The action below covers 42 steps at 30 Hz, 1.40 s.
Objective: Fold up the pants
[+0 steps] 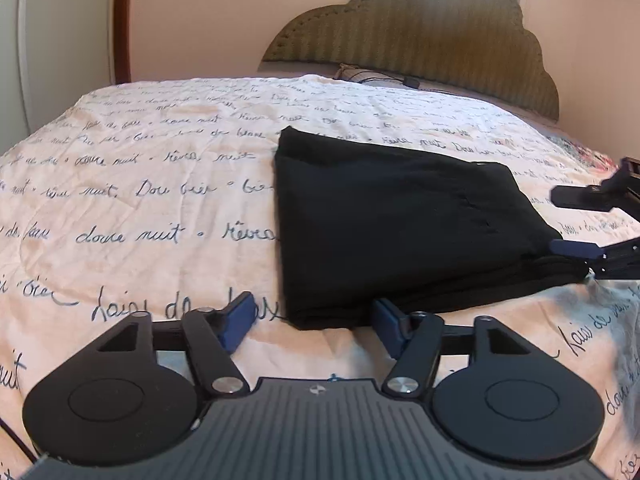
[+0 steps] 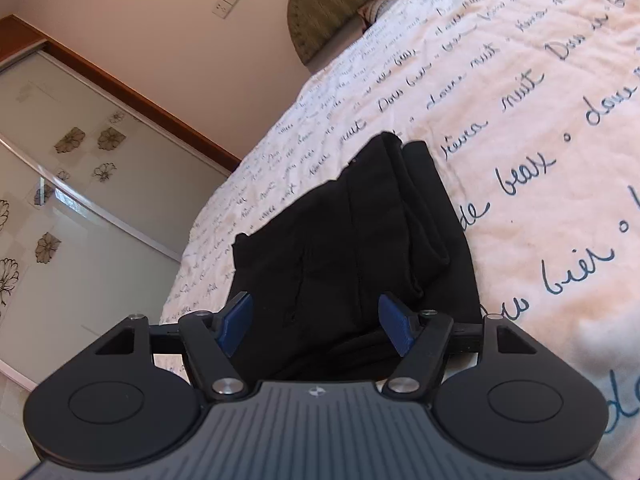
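The black pants (image 1: 384, 216) lie on the bed, on a white bedspread (image 1: 140, 200) printed with blue handwriting, roughly mid-mattress and toward the near edge in the left wrist view. They are already reduced to a compact, roughly rectangular stack. Several layers show along the near edge, and the right wrist view shows a rolled or doubled fold (image 2: 420, 220) running along the top of the pile. The outline is fairly square, though the right side looks less tidy, with stacked edges not fully flush.

The left gripper (image 1: 316, 320) sits at the near corner of the stack with its jaws apart. One blue pad (image 1: 386, 314) is touching or just beside the fabric edge, the other (image 1: 238, 316) rests over bare bedspread; nothing is clamped. The right gripper (image 2: 316, 320) stands at the right-hand end of the stack, jaws likewise apart, with the cloth lying between the pads but no pad pressing on it. In the left wrist view, its fingers (image 1: 576, 250) appear beside the right corner of the pile.

Judgement: folding is essentially complete and both claws appear to have let go. What remains, at most, is squaring the loose right edge or smoothing the top.

A padded headboard (image 1: 420, 36) and pillow (image 1: 360, 72) lie beyond; a floral-panelled wardrobe (image 2: 80, 200) stands to the side.
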Each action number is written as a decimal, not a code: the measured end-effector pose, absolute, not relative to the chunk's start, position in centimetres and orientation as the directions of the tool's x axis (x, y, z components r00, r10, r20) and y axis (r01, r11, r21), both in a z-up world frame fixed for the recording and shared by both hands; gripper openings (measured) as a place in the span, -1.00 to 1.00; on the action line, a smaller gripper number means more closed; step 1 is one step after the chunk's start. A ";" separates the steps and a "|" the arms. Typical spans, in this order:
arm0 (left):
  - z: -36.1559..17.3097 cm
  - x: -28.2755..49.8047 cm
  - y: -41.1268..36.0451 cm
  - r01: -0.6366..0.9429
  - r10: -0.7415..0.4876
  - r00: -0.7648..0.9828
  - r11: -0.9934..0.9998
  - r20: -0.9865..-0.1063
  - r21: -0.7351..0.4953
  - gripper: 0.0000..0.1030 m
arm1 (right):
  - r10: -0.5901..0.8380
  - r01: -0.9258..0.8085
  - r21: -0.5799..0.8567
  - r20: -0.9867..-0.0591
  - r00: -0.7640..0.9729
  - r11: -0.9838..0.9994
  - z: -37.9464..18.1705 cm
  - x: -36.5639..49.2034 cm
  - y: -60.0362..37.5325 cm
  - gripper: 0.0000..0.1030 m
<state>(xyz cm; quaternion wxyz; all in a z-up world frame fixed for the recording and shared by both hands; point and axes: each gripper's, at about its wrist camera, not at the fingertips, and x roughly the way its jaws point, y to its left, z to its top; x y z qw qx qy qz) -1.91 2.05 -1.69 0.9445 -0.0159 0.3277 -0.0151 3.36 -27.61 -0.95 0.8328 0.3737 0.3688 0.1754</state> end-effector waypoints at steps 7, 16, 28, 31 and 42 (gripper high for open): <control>-2.2 -1.7 2.3 0.008 0.007 0.791 1.000 -0.612 0.021 0.08 | 0.602 -0.027 0.786 -0.450 0.660 0.617 -2.2 3.4 -28.5 0.33; -1.9 -2.8 3.5 0.002 -0.001 0.800 1.000 -0.600 0.001 -0.57 | 0.623 -0.058 0.778 -0.454 0.638 0.626 -2.5 3.3 -28.5 0.33; -1.7 -3.0 3.4 -0.020 -0.001 0.796 0.999 -0.605 -0.028 -0.55 | 0.640 -0.038 0.804 -0.443 0.628 0.594 -2.3 3.1 -29.3 0.33; 0.1 -4.4 4.1 -0.013 -0.033 0.817 0.997 -0.576 -0.074 -0.22 | 0.638 -0.024 0.849 -0.378 0.671 0.527 -1.1 2.1 -31.5 0.43; 0.0 -0.6 2.6 0.074 -0.172 0.795 0.979 -0.581 -0.188 0.13 | 0.631 0.052 0.803 -0.506 0.588 0.594 -2.6 3.7 -33.3 -0.10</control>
